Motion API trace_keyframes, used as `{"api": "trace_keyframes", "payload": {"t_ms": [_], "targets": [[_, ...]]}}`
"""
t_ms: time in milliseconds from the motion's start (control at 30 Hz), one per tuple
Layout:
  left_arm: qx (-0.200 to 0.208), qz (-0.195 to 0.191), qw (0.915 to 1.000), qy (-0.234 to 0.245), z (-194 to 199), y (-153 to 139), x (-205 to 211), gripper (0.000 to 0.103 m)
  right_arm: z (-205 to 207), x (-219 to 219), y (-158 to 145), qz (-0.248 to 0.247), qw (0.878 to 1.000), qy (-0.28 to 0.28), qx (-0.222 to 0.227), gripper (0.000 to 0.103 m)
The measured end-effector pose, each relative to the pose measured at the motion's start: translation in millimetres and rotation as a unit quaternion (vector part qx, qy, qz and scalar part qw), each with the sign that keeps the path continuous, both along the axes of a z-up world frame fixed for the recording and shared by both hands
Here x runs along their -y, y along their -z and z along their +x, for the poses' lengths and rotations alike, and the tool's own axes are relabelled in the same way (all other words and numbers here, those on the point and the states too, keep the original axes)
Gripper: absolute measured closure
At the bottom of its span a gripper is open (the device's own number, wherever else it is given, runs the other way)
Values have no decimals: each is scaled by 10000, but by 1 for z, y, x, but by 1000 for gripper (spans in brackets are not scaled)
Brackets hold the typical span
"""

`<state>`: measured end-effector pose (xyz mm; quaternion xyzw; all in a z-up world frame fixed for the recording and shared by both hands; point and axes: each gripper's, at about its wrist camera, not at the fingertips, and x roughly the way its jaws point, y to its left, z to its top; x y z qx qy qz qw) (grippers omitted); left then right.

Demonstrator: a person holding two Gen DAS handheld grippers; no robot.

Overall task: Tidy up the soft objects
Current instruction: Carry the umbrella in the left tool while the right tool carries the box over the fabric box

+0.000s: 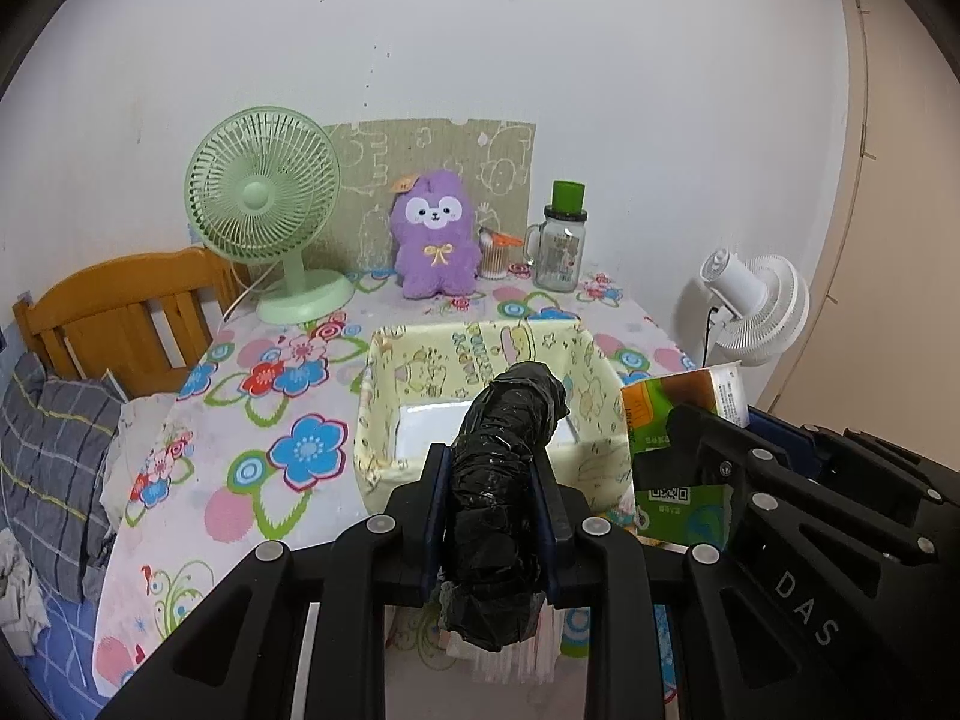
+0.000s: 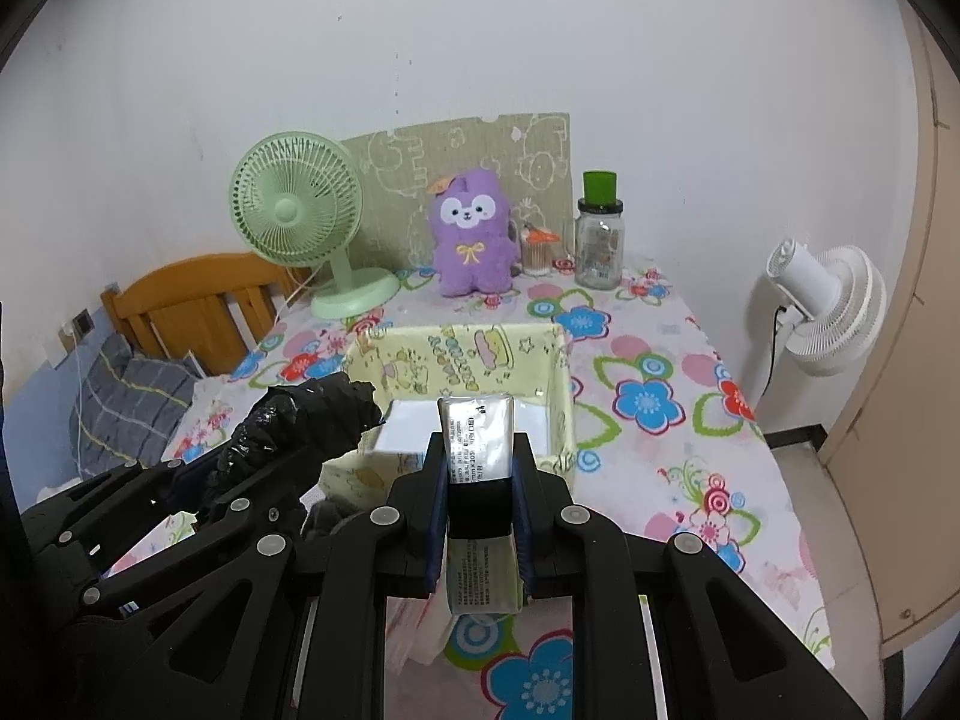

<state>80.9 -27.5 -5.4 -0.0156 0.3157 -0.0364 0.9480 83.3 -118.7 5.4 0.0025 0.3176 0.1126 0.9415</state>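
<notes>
Clearly both pairs of tongs are loaded. The left tongs (image 1: 493, 516) are clamped on a crinkled black plastic roll of bags (image 1: 501, 480), gripped about its middle so both ends stick out free. The right tongs (image 2: 479, 498) pinch a soft green-and-white pack of tissues (image 2: 477, 444) by its narrow sides, its printed end pointing forward. Both loads hang above the near edge of the pale yellow fabric storage box with cartoon prints (image 1: 420, 354), which sits open-topped in the middle of the flower-patterned worktop (image 1: 270, 396) — I'd judge it the place both soft things are meant to go, since its white floor looks bare. Against the far wall a purple plush rabbit (image 1: 433, 240) is propped upright between a mint-green desk fan (image 1: 264, 204) on the left and a glass mug-jar with a green cap (image 1: 561, 240) on the right — out of the way.
</notes>
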Motion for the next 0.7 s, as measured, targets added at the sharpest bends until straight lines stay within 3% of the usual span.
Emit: {"api": "trace_keyframes", "payload": {"t_ms": [700], "targets": [[232,-4,9997,-67,52,-16,-6,79,56,-6,-19,-2,9997,-126,187,81]]}}
